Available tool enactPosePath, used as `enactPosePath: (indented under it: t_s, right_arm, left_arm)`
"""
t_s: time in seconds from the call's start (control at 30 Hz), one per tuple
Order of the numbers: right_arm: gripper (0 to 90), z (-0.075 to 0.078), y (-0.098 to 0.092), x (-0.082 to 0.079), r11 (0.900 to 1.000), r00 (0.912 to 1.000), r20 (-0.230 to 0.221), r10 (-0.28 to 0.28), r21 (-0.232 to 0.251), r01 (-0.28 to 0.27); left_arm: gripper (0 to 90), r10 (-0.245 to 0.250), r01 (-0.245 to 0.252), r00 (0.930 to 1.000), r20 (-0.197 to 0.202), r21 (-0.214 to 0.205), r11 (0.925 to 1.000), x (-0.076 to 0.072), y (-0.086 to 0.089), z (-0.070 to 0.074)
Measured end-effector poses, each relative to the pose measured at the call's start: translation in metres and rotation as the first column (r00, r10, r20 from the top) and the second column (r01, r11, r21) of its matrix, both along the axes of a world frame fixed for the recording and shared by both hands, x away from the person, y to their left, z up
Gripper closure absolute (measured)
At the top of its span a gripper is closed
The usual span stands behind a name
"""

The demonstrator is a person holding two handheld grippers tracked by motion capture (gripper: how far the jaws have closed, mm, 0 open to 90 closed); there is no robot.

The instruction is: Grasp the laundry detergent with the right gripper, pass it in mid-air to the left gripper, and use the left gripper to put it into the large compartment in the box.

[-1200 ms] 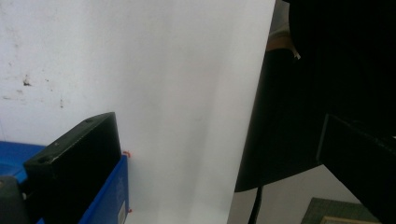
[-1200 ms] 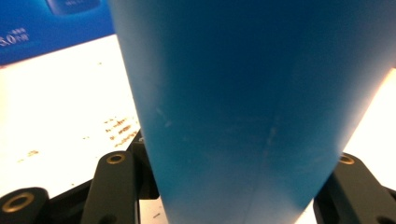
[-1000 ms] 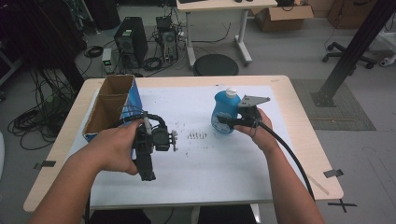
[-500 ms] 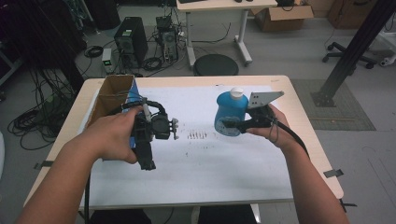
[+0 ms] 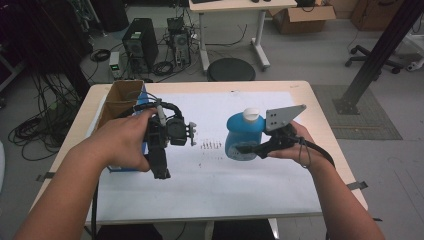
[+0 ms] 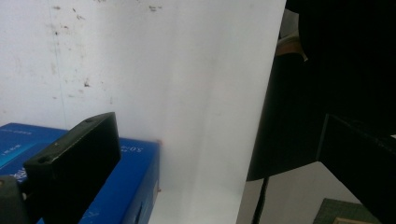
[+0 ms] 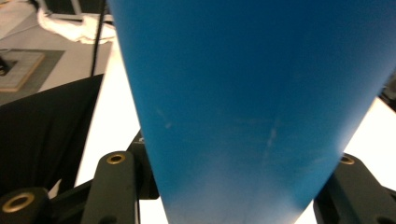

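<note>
The blue bottle [image 5: 243, 137] (white cap up) hangs above the bench's [image 5: 300, 90] right half, clamped in the right gripper [image 5: 250, 149]. The step looks like carrying. Next, probably a steady transfer toward the left gripper [image 5: 191, 134], whose jaw state I cannot tell.

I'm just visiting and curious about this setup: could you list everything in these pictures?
bottle: one, blue with white cap, held above the table's middle right
box: one, brown cardboard with blue side, open, table's left
sheet: one, white, speckled, covering the table
table: one, pale wood
stool: one, black, floor beyond the table
computer tower: one, black, floor at back left
left gripper: one, black, over the box's near end, nothing seen between its jaws
right gripper: one, black, shut on the bottle
hands: two, one on each gripper
</note>
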State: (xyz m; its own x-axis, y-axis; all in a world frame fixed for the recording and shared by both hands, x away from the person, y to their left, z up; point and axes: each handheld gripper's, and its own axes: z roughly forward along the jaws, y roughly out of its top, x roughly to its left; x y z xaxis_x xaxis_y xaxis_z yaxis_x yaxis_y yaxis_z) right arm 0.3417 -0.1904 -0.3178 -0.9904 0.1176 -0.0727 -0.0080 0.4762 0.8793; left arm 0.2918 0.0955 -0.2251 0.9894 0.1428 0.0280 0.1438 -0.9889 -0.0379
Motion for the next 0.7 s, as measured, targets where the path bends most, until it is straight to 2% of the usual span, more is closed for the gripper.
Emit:
enactPosePath:
  t_s: [0.13,0.43,0.7]
  right_arm:
    - [45.4,-0.005,0.007,-0.009,0.9989,0.999,-0.012,0.044,-0.016,-0.044]
    - [45.4,-0.02,0.025,-0.027,0.9943,0.9937,-0.036,0.106,0.003,-0.106]
    - [45.4,-0.037,0.043,-0.034,0.9919,0.9903,-0.057,0.127,0.006,-0.127]
  left_arm:
    - [0.2,-0.004,0.004,1.0,0.002,0.006,1.0,-0.001,-0.002,0.002]
    - [0.2,-0.02,0.02,0.9998,0.002,-0.002,0.9998,-0.002,-0.009,0.005]
    - [0.2,-0.039,0.039,0.9992,-0.005,-0.013,0.9992,-0.004,-0.017,0.001]
